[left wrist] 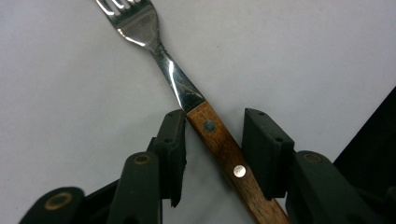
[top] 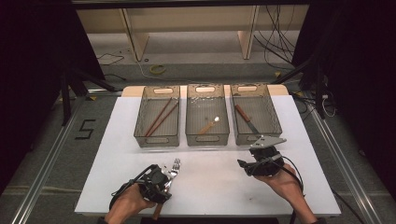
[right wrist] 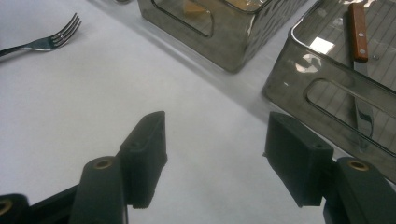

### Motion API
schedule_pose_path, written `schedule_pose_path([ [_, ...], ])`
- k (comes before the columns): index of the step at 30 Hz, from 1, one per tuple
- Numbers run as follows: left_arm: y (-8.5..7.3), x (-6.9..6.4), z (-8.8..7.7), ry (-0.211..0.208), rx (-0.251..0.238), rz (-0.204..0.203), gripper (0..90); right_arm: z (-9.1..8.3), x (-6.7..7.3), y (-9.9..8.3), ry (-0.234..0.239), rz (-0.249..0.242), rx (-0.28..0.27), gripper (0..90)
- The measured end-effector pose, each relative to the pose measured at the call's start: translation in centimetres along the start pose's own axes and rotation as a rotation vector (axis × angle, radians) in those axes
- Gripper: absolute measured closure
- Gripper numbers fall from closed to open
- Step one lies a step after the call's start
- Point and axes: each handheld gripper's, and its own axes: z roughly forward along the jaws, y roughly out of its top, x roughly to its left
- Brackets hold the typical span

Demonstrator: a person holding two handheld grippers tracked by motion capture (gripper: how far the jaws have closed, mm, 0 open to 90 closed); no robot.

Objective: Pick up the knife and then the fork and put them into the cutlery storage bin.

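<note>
The left hand-held gripper point(left wrist: 212, 149) straddles the fork point(left wrist: 187, 93), its jaws not yet clamped; the stiff, light wooden handle offers better grip than the slick metal.

Lab, railed frame point(top: 42, 161), loose cables point(top: 280, 39)

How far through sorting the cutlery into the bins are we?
Done: chopsticks lie in the left bin, a spoon in the middle bin, a knife in the right bin. In hand: the left gripper straddles the fork on the table, not yet clamped. Left: grip, lift and bin it. The right gripper is open, empty.
</note>
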Motion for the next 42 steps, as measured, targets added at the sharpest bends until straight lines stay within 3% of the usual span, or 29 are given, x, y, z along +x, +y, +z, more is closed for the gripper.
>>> schedule_pose_path([
  [12, -0.22, 0.84, -0.08, -0.006, -0.016, -0.009, 76.1, -0.07, 0.19, 0.04, 0.008, -0.003, -0.004, 39.3],
  [18, -0.34, 0.74, -0.06, -0.002, -0.031, 0.000, 76.5, -0.07, 0.18, 0.03, 0.008, -0.003, -0.005, 39.3],
  [21, -0.34, 0.70, -0.13, 0.002, -0.027, 0.027, 76.7, -0.08, 0.15, 0.02, 0.009, -0.002, -0.005, 39.3],
  [31, -0.37, 0.89, -0.27, 0.006, -0.089, 0.045, 76.9, -0.21, 0.22, 0.07, 0.022, -0.007, -0.025, 39.3],
  [37, -0.10, 0.63, -0.70, 0.002, -0.105, 0.083, 76.9, -0.30, 0.58, 0.23, 0.037, -0.021, -0.034, 39.2],
  [42, 0.17, 0.51, -0.94, 0.000, -0.128, 0.092, 76.9, -0.35, 0.69, 0.25, 0.043, -0.026, -0.039, 39.2],
])
